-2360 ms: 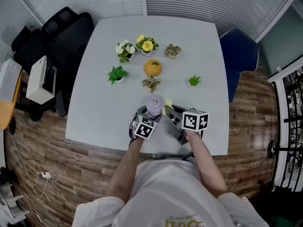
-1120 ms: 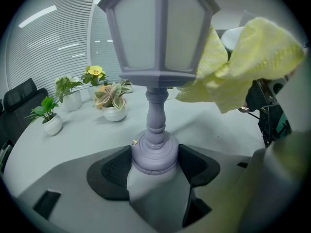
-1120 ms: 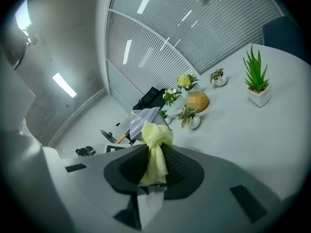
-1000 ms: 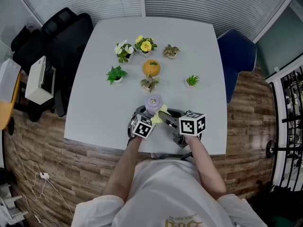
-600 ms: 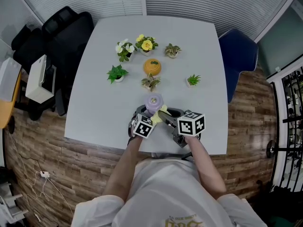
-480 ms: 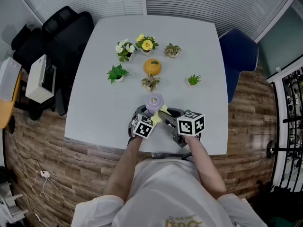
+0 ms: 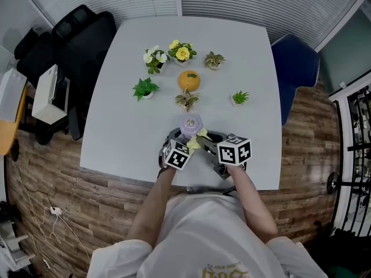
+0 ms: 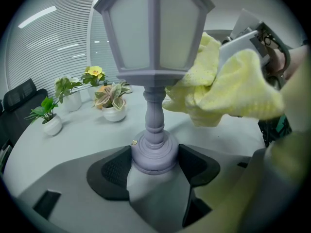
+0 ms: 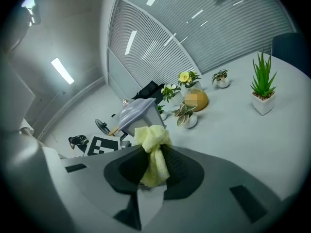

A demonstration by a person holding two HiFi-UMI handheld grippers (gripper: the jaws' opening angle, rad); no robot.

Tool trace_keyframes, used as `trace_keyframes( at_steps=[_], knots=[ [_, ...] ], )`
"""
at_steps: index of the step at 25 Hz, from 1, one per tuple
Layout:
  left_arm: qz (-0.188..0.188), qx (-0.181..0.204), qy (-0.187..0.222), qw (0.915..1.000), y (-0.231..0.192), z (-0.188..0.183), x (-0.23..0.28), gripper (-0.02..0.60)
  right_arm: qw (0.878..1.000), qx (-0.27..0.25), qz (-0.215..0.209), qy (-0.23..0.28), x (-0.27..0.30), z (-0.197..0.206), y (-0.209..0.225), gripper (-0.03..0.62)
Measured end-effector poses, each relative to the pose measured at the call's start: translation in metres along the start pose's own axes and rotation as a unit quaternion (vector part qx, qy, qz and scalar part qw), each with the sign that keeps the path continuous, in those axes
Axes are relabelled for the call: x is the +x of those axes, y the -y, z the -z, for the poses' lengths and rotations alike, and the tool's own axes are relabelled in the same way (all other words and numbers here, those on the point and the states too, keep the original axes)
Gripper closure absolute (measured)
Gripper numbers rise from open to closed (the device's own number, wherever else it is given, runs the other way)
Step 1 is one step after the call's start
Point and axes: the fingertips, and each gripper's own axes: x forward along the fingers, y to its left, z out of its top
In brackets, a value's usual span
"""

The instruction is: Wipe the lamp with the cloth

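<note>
From above, the person stands at the near edge of a pale grey surface (image 7: pixel 127 132) with both tools brought close together. The left gripper (image 7: pixel 181 143) sits at the foot of a small lilac lantern-style lamp (image 7: pixel 191 124), which stands upright near that edge. The right gripper (image 7: pixel 207 145) reaches in from the right with a yellow cloth (image 7: pixel 196 141) held against the lamp's right side. Further back stand six small potted plants, among them a yellow-flowered one (image 7: pixel 182 52) and a spiky green one (image 7: pixel 239 98), ringed around an orange pot (image 7: pixel 189 80). A black office chair (image 7: pixel 75 39) stands off the far left corner and a blue chair (image 7: pixel 295 68) at the right.

In the left gripper view, the dark fingers (image 8: pixel 109 171) are closed on the lamp's round base (image 8: pixel 154 154), one pad touching each side. The lantern head rises above them. The bunched cloth (image 8: pixel 223 89) presses against the lantern's lower right edge, above the stem.

In the right gripper view, the fingers (image 9: pixel 182 171) are clamped on the cloth (image 9: pixel 154 154), a narrow strip pinched between the pads. The knotted bunch stands above them and touches the lamp's (image 9: pixel 138 114) lantern head. The spiky plant (image 9: pixel 263 89) stands well apart at the right.
</note>
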Motion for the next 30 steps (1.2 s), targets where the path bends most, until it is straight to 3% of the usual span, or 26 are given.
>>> trace_keyframes(
  at_steps=[9,30],
  knots=[
    [-0.001,0.002,0.000,1.0000,0.000,0.000,-0.001,0.265,0.999,-0.014,0.042,-0.029,0.010,0.010,0.020,0.507],
    [0.000,0.003,0.002,1.0000,0.001,-0.001,-0.002,0.265,0.997,-0.021,0.039,-0.062,0.034,0.015,0.023,0.507]
  ],
)
